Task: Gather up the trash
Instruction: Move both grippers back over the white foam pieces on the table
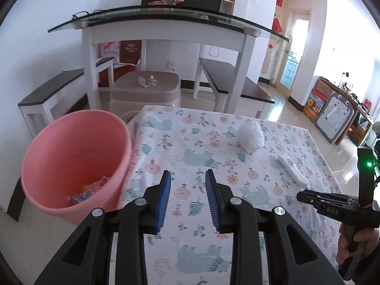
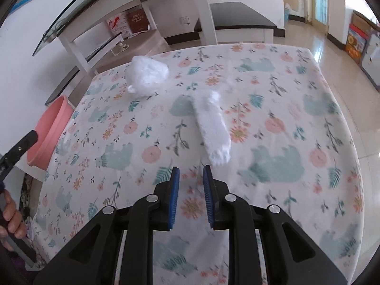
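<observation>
A pink bin stands at the table's left edge with colourful wrappers in its bottom; its rim shows in the right wrist view. A crumpled white plastic ball lies on the floral tablecloth. A long white foam strip lies to its right. My left gripper is open and empty over the cloth beside the bin. My right gripper is open and empty, just short of the strip's near end.
A glass-topped white table with benches stands behind. A beige plastic stool sits beyond the table's far edge. The tiled floor lies to the right. The right gripper's body shows in the left wrist view.
</observation>
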Tool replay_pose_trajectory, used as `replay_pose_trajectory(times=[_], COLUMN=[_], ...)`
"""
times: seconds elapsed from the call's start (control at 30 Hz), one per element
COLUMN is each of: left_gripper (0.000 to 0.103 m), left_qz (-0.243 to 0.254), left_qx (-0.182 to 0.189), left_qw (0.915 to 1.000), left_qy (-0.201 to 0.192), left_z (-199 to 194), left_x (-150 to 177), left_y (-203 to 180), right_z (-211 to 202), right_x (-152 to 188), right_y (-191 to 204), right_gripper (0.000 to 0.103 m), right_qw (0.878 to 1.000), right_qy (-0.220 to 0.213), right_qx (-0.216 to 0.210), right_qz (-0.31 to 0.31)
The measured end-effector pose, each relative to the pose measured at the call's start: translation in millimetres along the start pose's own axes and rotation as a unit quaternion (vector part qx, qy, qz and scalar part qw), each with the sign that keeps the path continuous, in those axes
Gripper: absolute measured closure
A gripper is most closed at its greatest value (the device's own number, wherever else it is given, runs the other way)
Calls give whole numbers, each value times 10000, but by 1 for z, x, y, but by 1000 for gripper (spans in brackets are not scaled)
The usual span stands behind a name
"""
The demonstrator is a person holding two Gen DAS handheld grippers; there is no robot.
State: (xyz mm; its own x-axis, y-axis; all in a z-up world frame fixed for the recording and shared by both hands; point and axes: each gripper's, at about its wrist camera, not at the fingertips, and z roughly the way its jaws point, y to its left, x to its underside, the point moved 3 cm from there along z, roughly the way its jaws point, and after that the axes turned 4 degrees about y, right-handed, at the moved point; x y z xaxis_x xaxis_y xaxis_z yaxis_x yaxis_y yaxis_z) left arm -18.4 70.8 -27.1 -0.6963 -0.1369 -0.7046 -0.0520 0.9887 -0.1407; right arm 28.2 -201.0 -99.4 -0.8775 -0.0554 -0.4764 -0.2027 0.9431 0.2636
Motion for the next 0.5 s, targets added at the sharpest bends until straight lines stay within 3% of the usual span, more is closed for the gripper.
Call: replay_pose_trajectory(times=[0.13,0.4,0.43,0.5], left_gripper=[72,69,69,69], left_qz=[-24,-27,0,86], left_qx=[187,662,703,780], left_qw=[9998,9972,9969,9962], left_qy=[120,349,363,383], left_z=[11,42,47,57], left_x=[-4,-24,-27,-34], left_y=[-10,-44,-50,-64], right_z=[-15,-27,-26,-25], right_x=[6,-4,-5,-8], right_y=[2,-11,-14,-17], right_gripper=[82,82,81,65], right_qw=[9995,9974,9975,9977], right_qy=[-181,-562,-561,-576], right_qx=[-206,182,179,140], right_qz=[-174,-407,-382,-317])
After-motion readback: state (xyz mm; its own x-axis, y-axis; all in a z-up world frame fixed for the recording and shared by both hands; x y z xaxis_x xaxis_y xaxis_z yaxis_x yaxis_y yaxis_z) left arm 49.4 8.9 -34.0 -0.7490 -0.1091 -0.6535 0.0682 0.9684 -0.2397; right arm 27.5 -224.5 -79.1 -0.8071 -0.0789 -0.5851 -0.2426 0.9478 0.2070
